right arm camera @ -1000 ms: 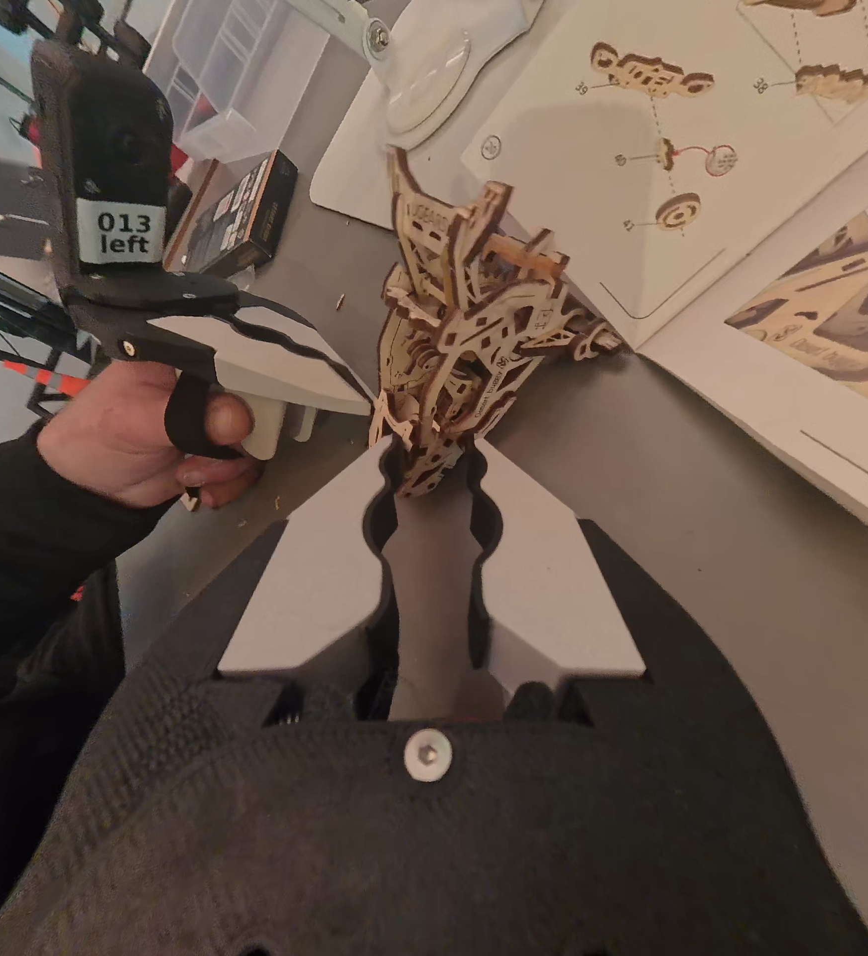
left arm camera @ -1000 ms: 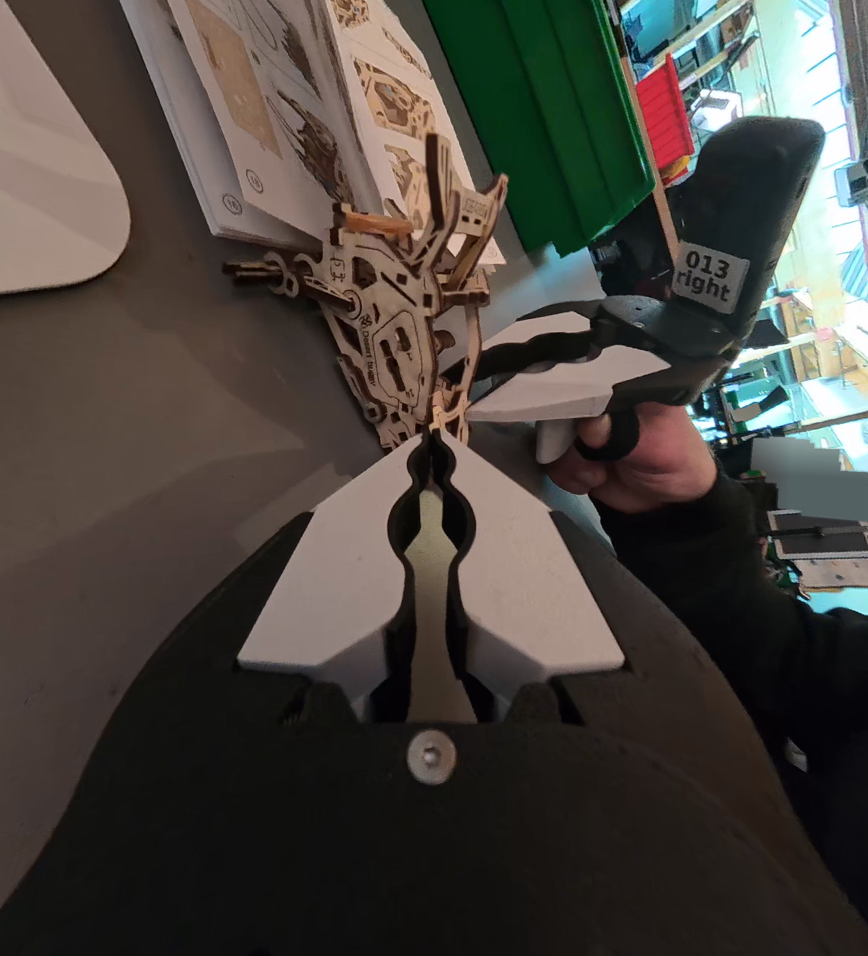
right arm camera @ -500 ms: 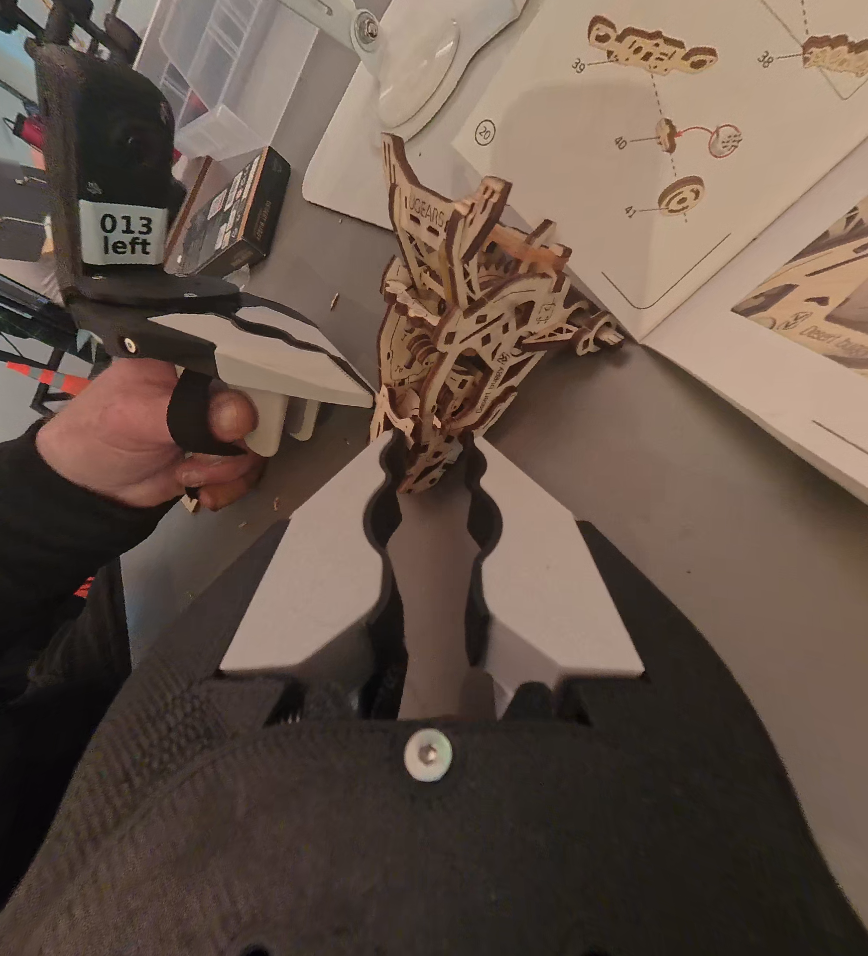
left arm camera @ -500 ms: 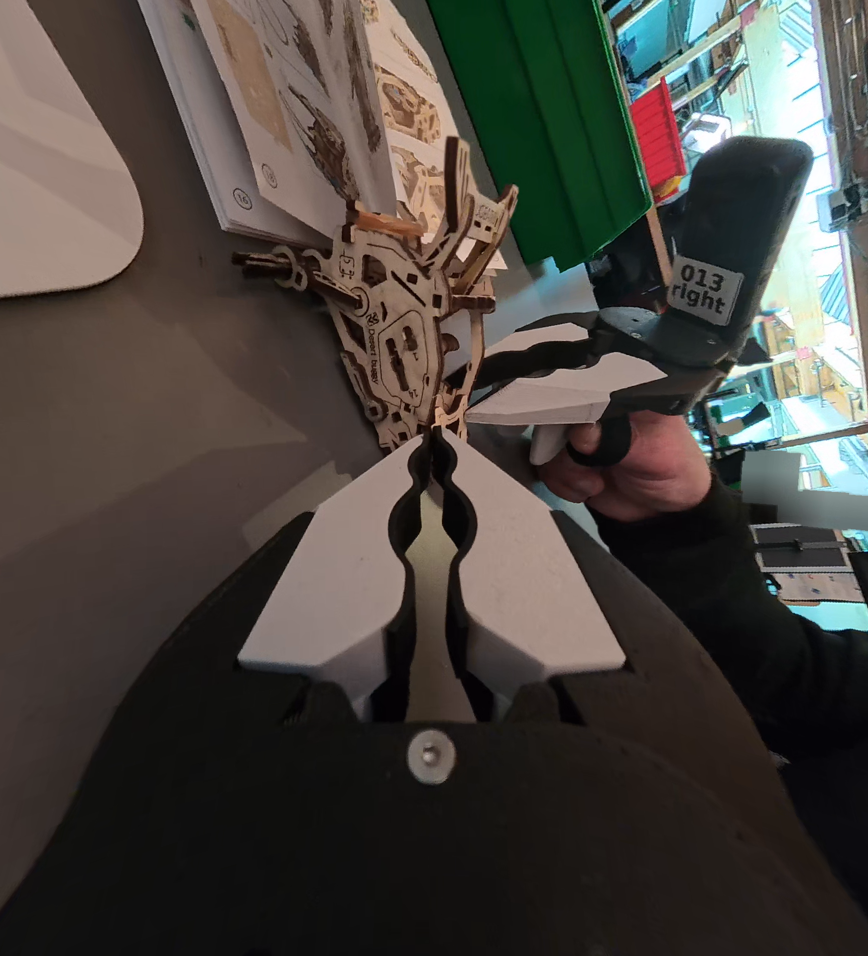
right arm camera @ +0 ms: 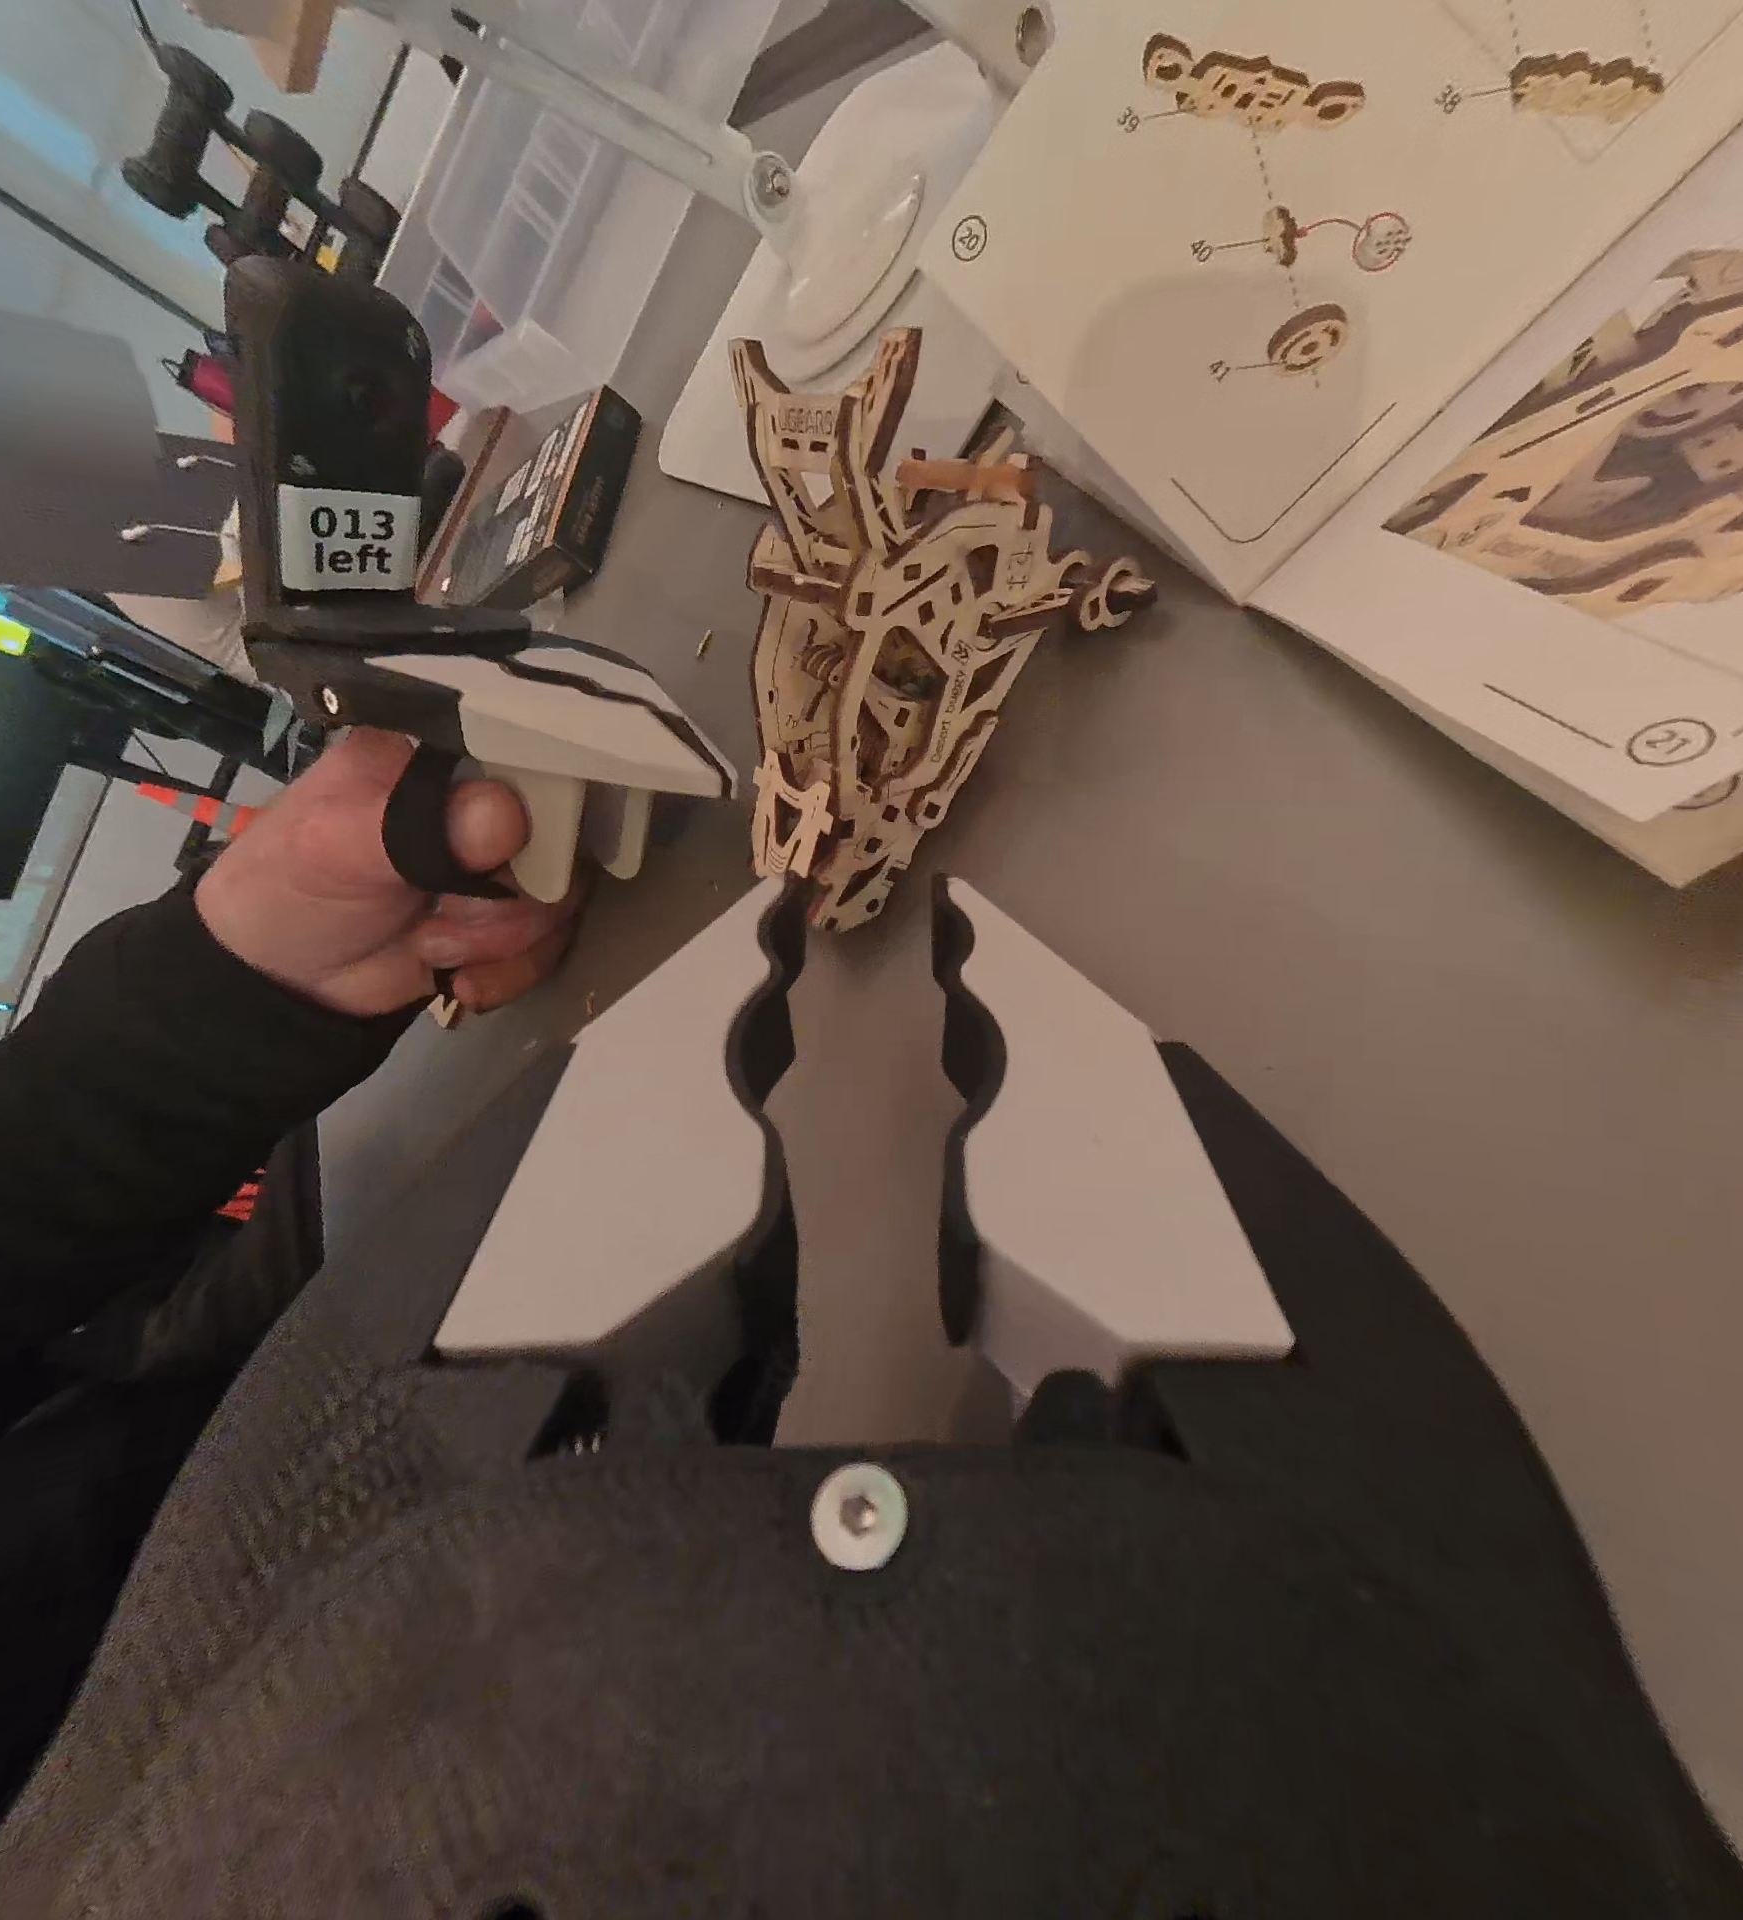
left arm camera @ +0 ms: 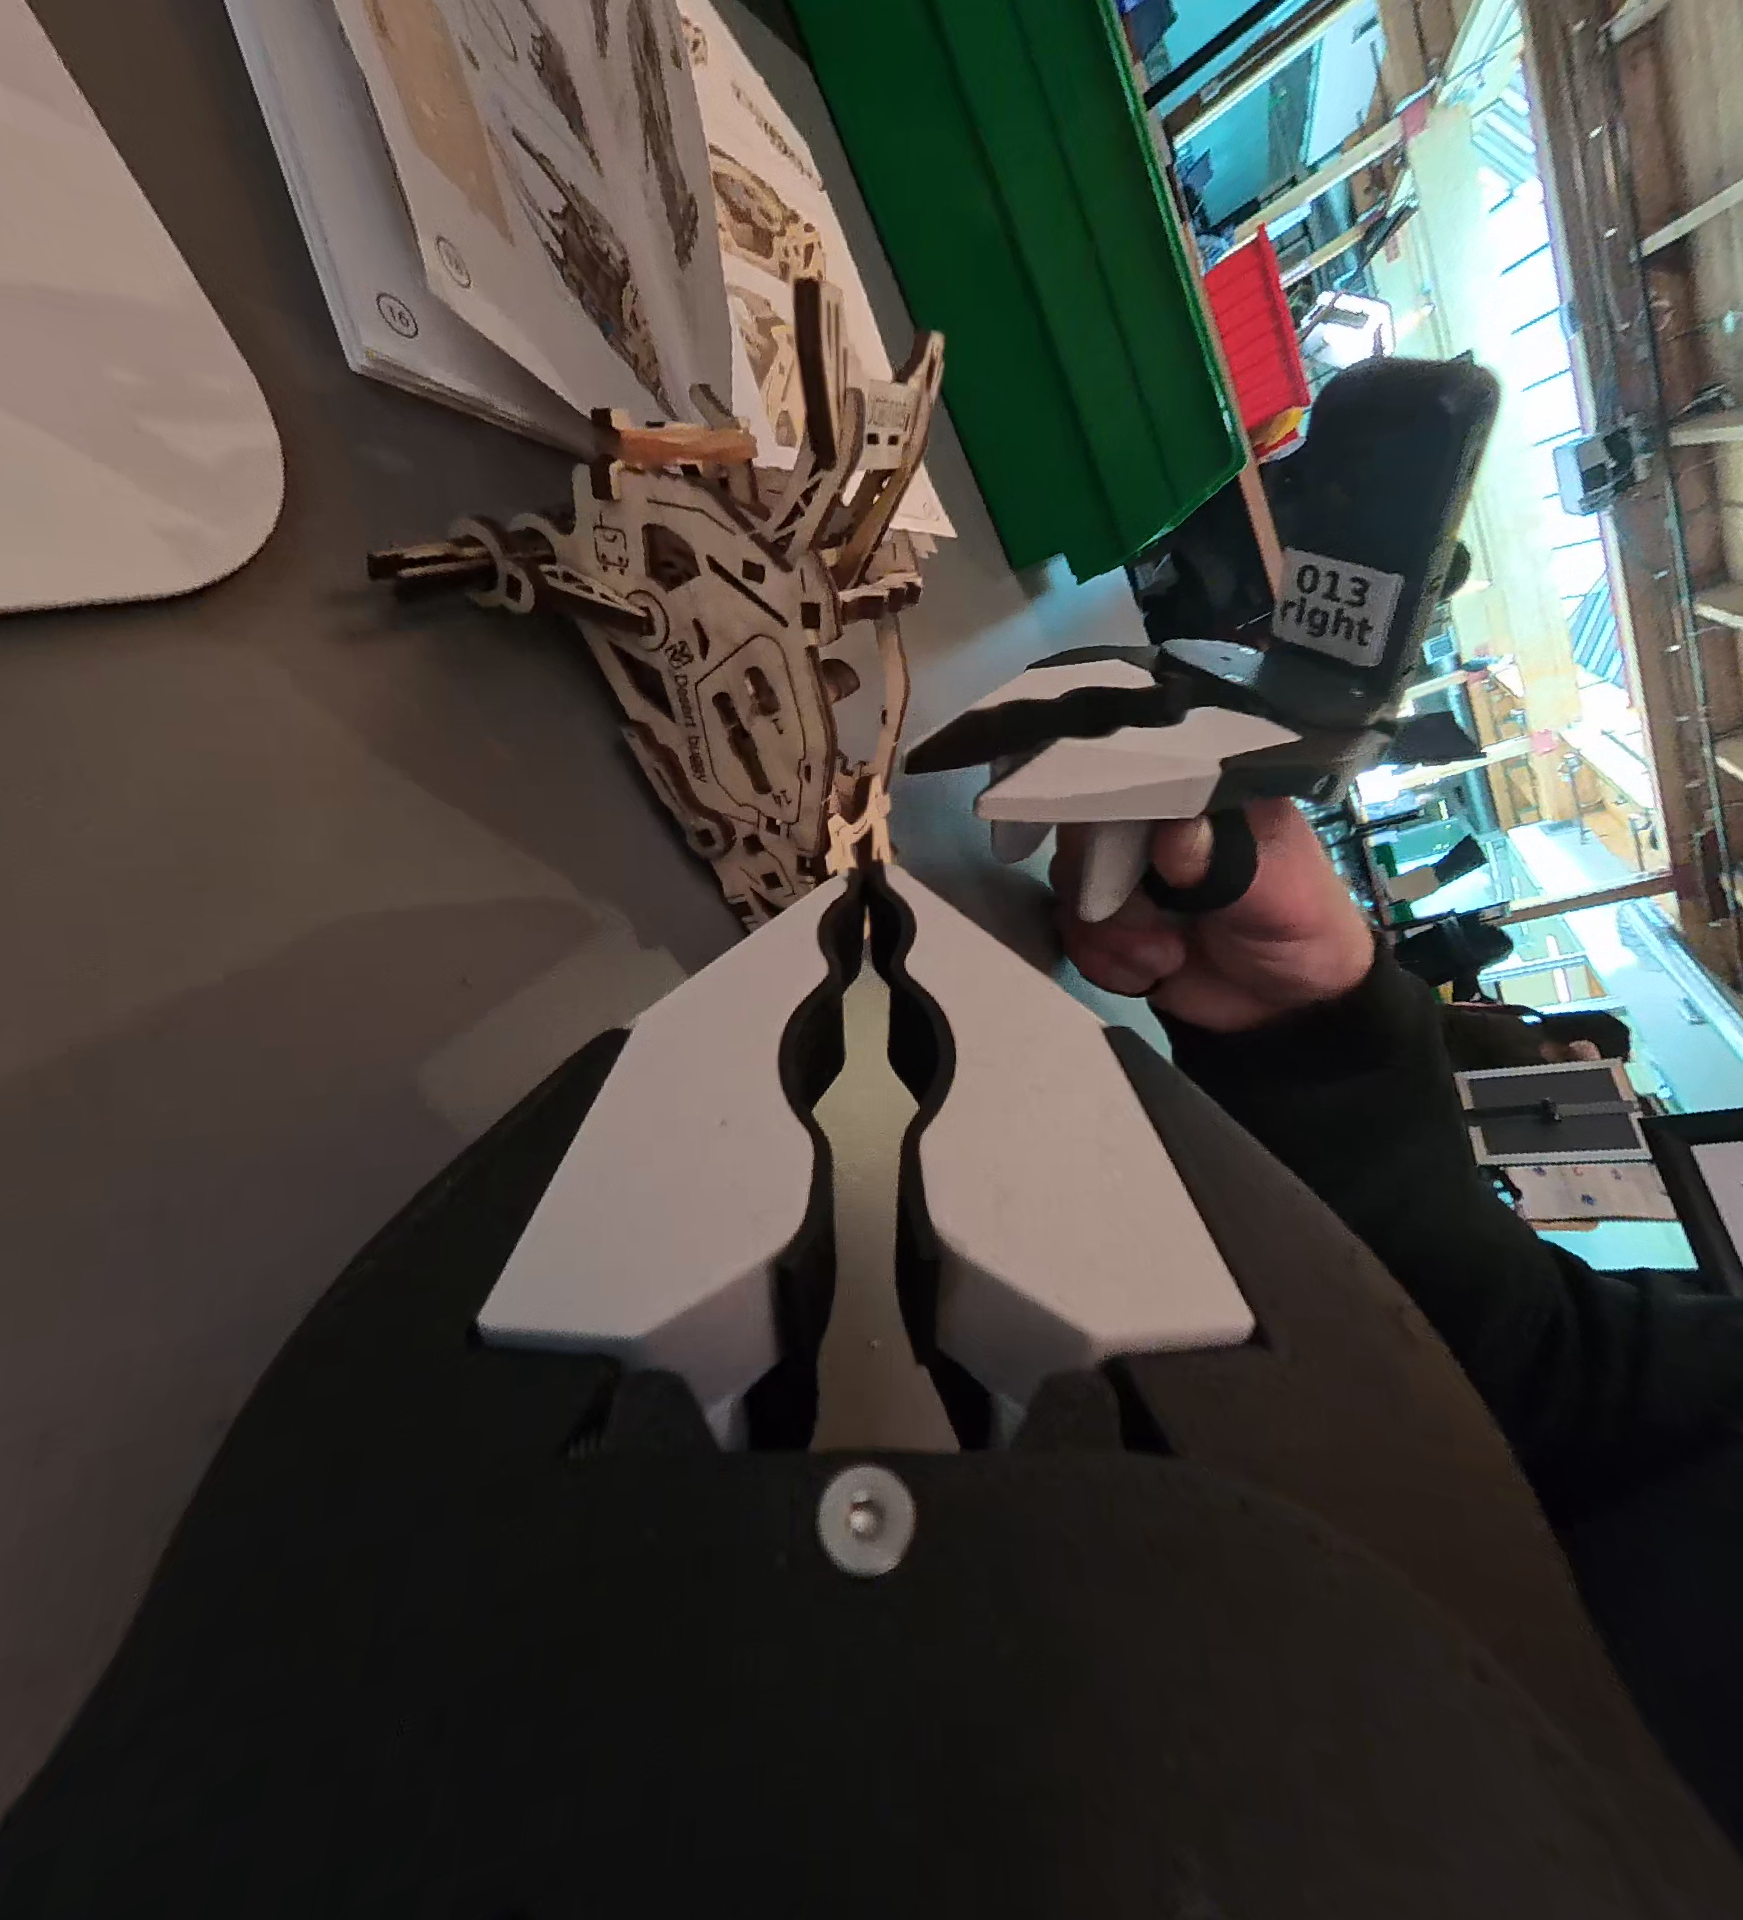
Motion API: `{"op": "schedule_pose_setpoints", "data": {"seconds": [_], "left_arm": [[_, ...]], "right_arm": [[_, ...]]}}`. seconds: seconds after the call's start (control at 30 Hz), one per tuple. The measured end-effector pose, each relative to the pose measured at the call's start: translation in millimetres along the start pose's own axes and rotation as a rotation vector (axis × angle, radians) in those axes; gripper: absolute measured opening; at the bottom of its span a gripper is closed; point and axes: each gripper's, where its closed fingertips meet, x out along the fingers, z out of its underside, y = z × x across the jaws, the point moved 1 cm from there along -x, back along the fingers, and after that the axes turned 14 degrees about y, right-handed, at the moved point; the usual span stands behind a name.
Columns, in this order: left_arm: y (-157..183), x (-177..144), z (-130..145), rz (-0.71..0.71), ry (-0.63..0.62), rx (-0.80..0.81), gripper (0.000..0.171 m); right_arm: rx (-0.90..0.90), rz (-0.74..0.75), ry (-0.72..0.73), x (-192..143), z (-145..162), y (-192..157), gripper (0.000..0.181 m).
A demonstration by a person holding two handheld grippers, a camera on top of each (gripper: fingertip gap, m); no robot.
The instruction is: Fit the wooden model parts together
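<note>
Pale laser-cut wooden model (left arm camera: 742, 717), slotted openwork panels, pinched by left tool (left arm camera: 865, 883).

My left gripper (left arm camera: 865, 883) is pinched nearly closed, its tips clamped on a thin tab at the near end of the model (left arm camera: 742, 707). My right gripper (right arm camera: 862, 894) stands parted, fingers either side of the model's near tip without gripping it. From the left view, the right gripper sits just right of the model, my right hand (left arm camera: 1231, 935) around its trigger. My left hand (right arm camera: 358, 894) grips likewise, left of the model.
</note>
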Motion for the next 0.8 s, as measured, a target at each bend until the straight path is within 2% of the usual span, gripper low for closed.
{"op": "schedule_pose_setpoints", "data": {"seconds": [0.2,0.37,0.5,0.73,0.8], "left_arm": [[-1,2,-4,-0.007,0.019,0.009,0.01],[-1,12,5,-0.04,-0.043,0.067,0.008],[-3,14,2,-0.054,-0.029,0.06,0.008],[-3,14,0,-0.055,-0.013,0.056,0.007],[-1,12,-3,-0.034,0.007,0.047,0.007]], "right_arm": [[-0.077,0.043,-0.041,9,2,3,0.031],[-0.074,0.052,-0.056,21,0,5,0.026],[-0.086,0.046,-0.066,24,-1,3,0.016],[-0.067,0.024,-0.074,24,-2,4,0.015],[-0.09,0.002,-0.028,17,-9,2,0.014]]}}
